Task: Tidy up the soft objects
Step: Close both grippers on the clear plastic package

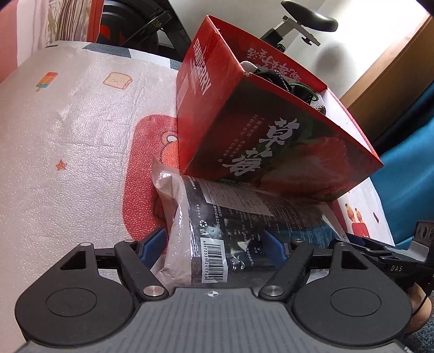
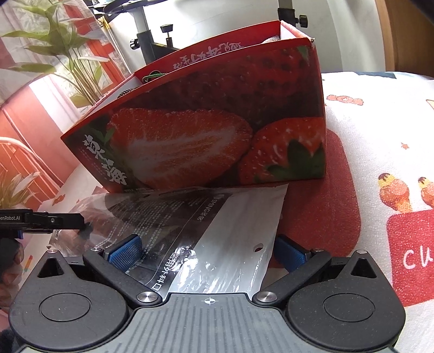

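A clear plastic package point(image 1: 217, 230) with black print and a barcode lies on the patterned mat, its far edge tucked under a red strawberry box point(image 1: 257, 130). My left gripper point(image 1: 213, 244) straddles the package's barcoded end, and both blue pads point(image 1: 153, 244) press its sides. My right gripper point(image 2: 207, 251) stands wide over the flat sealed end of the package point(image 2: 217, 230). That end lies between the fingers without being squeezed. The box point(image 2: 217, 130) is open at the top and holds dark corded items point(image 1: 274, 76).
The white foam mat point(image 1: 67, 149) has cartoon prints and a large red patch point(image 2: 320, 203). Behind the box stand a black exercise bike point(image 1: 298, 24) and a potted plant point(image 2: 67, 49). Blue fabric point(image 1: 407, 163) and a wooden panel sit at the right.
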Motion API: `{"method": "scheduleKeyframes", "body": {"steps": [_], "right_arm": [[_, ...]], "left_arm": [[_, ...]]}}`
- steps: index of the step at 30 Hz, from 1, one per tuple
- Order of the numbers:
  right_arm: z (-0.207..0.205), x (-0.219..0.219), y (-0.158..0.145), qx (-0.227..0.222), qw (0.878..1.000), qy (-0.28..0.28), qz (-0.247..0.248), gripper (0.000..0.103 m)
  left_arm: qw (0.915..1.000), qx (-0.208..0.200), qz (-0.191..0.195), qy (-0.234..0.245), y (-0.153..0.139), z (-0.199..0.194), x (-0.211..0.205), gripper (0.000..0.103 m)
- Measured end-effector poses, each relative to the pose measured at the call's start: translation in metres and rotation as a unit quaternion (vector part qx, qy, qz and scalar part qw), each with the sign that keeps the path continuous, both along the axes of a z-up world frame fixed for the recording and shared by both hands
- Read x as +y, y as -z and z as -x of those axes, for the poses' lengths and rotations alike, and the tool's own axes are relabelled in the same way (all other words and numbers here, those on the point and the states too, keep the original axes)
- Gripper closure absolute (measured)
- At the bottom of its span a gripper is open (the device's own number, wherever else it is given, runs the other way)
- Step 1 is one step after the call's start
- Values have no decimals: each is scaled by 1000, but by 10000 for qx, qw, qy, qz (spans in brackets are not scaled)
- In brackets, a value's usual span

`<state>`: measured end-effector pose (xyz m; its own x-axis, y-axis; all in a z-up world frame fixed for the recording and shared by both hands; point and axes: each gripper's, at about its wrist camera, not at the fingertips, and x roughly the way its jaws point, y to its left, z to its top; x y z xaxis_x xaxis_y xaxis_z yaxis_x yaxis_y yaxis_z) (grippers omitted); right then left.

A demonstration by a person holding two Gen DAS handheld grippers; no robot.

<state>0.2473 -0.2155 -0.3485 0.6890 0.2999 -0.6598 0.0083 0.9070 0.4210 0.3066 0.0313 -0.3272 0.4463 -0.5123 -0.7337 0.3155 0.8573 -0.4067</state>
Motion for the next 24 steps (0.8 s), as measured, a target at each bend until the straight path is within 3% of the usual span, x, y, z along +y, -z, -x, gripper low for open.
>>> {"method": "scheduleKeyframes", "body": {"steps": [5,11,16,24], "right_arm": [[-3,1,0,68,9999,-43,-88,0],[-2,6,1,1,9998,-175,-92,1],[-3,2,0,20,9997,-161,-194,15],[-2,4,-8,85,9995,-243,-155,29]], "left_arm": [[10000,11,26,53,3,-1,-6,25],[10000,-6,-47,-10,5,1,-7,35],[10000,22,-42,-8,5,1,-4,39],[9999,93,-6,130,2,6,-7,43]]}}
